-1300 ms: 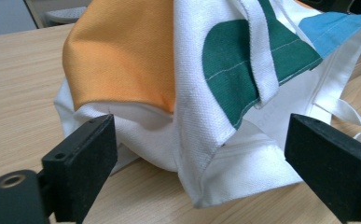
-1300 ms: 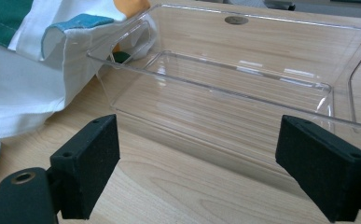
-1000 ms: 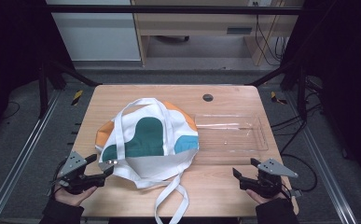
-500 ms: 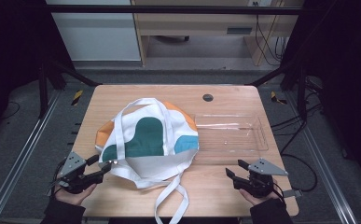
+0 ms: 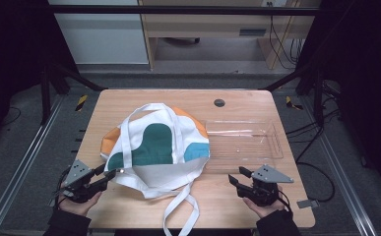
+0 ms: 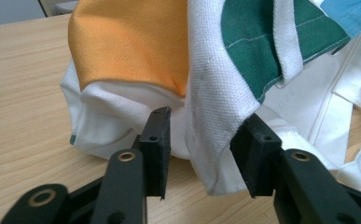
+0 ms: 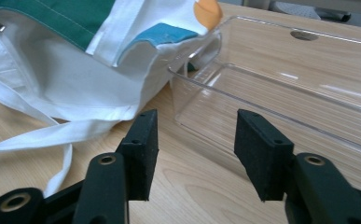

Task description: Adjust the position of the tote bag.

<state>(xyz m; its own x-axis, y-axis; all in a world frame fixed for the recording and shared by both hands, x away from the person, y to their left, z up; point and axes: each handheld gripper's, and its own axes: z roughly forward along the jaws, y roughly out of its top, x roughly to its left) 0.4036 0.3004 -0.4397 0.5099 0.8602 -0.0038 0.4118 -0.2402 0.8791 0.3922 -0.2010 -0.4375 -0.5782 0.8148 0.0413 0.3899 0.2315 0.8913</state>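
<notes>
Left tongs (image 6: 199, 140), closing, straddle the bag's white fold (image 6: 215, 116), pads not pressing

White tote bag (image 5: 158, 147) with dark green, orange and light blue patches — white straps; clear plastic tray (image 5: 271, 147); light wood-grain tabletop (image 5: 257, 101); black tongs (image 6: 201, 154).

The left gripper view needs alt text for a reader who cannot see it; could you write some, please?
Two black jaws of the left gripper stand partly open around a hanging fold of a white tote bag with orange and green patches. The bag lies crumpled on a light wooden table.
</notes>
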